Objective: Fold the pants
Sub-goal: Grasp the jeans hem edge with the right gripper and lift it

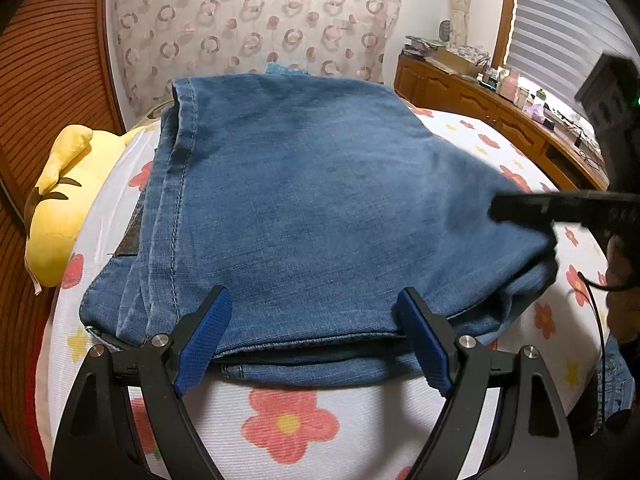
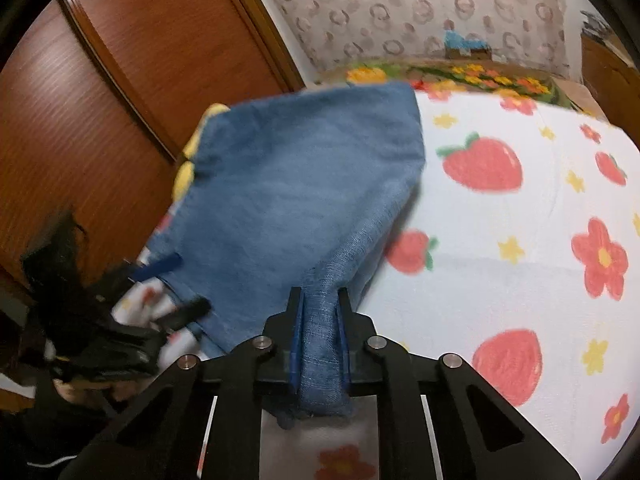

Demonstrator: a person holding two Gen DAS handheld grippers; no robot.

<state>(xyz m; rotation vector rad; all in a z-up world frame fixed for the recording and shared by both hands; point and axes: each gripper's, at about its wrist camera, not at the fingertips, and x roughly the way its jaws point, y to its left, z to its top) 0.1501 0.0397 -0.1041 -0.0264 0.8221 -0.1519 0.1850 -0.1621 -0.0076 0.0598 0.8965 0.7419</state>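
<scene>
Folded blue jeans (image 1: 320, 200) lie on a bed with a white flower-print sheet (image 1: 288, 424). My left gripper (image 1: 314, 312) stands open at their near edge, its blue pads (image 1: 204, 340) wide apart with flat denim between them. At the right of this view a blurred black finger (image 1: 528, 206) of my right gripper sits at the jeans' right side. In the right wrist view my right gripper (image 2: 320, 308) is shut on a bunched fold of the jeans (image 2: 288, 192), which lifts toward it. My left gripper (image 2: 176, 288) shows blurred at the left.
A yellow plush toy (image 1: 64, 200) lies at the bed's left edge beside brown wooden doors (image 2: 100, 120). A cluttered wooden dresser (image 1: 480, 96) runs along the right. A ring-patterned fabric (image 1: 248, 20) hangs behind the bed. Strawberry-print sheet (image 2: 500, 240) spreads to the right of the jeans.
</scene>
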